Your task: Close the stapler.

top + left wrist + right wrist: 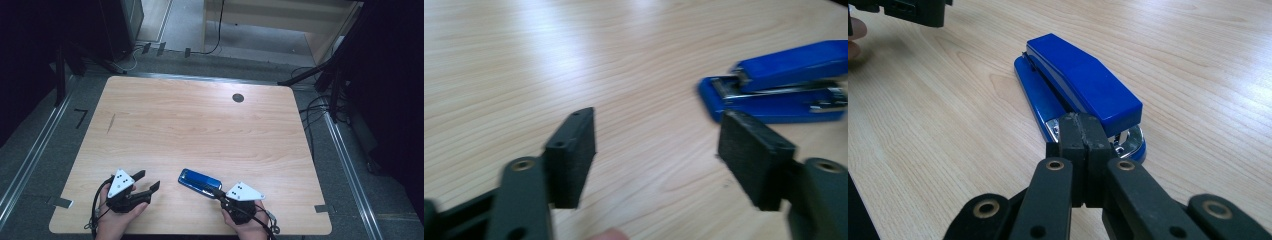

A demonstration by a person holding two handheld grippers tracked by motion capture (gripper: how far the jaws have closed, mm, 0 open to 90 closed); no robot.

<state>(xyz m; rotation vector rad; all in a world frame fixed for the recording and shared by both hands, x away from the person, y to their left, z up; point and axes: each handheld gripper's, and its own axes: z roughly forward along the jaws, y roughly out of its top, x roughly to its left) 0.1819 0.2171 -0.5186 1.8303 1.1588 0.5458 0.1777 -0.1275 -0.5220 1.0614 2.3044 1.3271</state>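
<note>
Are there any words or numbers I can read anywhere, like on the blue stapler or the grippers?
None: no view shows anything readable.
Blue stapler: its top is plain blue, with no word or brand showing.
Left gripper and right gripper: their grey plates carry only small dark dots, not letters.
Floor: a dark mark left of the table looks a bit like a "7", but I cannot tell if it is a number.

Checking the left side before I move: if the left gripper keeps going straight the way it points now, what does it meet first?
Probably bare table: the left gripper, jaws open and empty, aims just left of the blue stapler, though its right-hand pad might brush it.
</note>
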